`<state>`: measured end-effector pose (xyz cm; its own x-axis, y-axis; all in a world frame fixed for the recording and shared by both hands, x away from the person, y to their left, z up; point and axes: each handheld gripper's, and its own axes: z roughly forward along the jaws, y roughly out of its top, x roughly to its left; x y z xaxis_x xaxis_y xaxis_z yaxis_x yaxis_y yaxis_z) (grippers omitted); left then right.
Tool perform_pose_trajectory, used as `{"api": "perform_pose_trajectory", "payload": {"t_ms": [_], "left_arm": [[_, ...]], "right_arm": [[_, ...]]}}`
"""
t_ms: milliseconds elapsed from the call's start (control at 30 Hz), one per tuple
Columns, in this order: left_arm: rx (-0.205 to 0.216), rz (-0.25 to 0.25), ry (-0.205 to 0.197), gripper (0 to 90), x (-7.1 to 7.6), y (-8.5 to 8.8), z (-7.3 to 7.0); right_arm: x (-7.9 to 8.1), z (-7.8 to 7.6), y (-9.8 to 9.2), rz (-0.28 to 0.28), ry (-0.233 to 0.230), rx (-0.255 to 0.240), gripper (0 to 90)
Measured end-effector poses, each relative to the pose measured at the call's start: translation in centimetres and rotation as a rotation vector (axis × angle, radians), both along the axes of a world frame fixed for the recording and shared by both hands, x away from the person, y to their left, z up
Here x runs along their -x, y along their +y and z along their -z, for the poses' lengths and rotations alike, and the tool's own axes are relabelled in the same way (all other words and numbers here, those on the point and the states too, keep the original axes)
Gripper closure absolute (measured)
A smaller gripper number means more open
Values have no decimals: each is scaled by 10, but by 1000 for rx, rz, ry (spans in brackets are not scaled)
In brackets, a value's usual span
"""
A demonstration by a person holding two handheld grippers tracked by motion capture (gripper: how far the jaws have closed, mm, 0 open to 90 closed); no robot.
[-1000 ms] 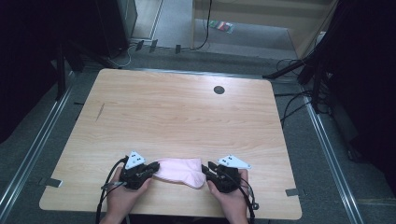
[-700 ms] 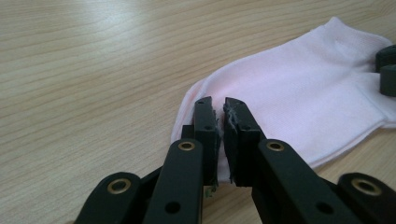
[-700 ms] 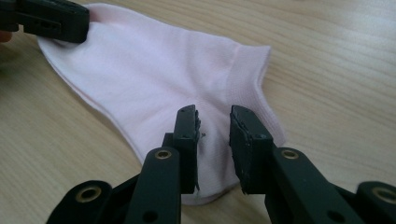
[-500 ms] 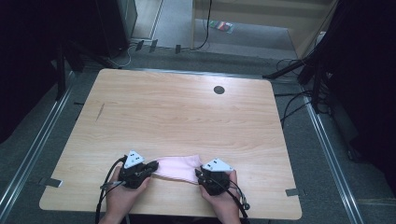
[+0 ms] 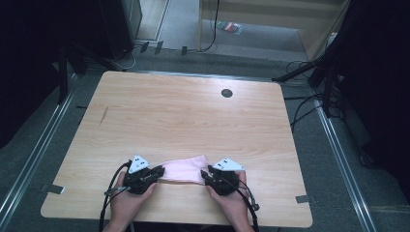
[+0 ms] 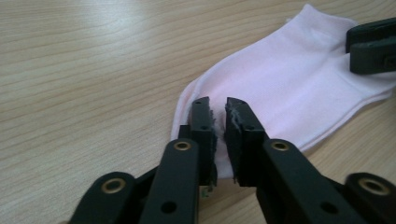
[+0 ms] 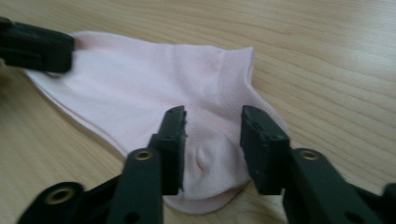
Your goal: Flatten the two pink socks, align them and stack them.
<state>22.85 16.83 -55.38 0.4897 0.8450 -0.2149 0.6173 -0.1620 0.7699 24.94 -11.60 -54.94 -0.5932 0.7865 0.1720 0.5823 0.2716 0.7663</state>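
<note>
A pale pink sock (image 5: pixel 183 170) lay flat on the wooden tabletop (image 5: pixel 183 116), close to its near edge and about midway between the two near corners, stretched sideways between the two grippers. The left gripper (image 6: pixel 218 116) sat at the sock's left end, its jaws nearly pressed together with only a narrow slit between them; they stood over the rounded end of the fabric, but whether any cloth was pinched in the slit could not be told. The right gripper (image 7: pixel 212 123) sat at the sock's right end with its jaws spread apart, straddling a small raised fold of the knit fabric without closing on it. In the high view a hand (image 5: pixel 126 205) held the left gripper and another hand (image 5: pixel 233 205) held the right one, both coming in over the near edge. A small dark round hole (image 5: pixel 226 93) lay near the tabletop's far edge, well apart from the sock.
</note>
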Motion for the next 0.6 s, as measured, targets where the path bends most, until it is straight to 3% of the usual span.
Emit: {"api": "perform_pose_trajectory", "payload": {"t_ms": [100, 133, 267, 367, 400, 467, 600], "left_arm": [[49, 28, -17, 644, 1, 2, 0], [81, 35, -40, 612, 3, 5, -1], [96, 12, -128, 432, 7, 12, -7], [143, 19, -122, 279, 7, 20, -10], [147, 14, -117, 213, 7, 21, -10], [113, -17, -120, 84, 7, 24, -13], [81, -68, -124, 0, 7, 31, -16]], "right_arm": [[1, -2, -6, 13, -19, -48, 489], [1, -3, -8, 13, -26, -58, 460], [2, -10, -14, 34, -50, -92, 265], [0, -16, -19, 59, -56, -95, 109], [0, -18, -21, 67, -61, -91, 80], [2, -21, -24, 76, -87, -68, 26], [2, -23, -36, 94, -86, -81, 0]]}}
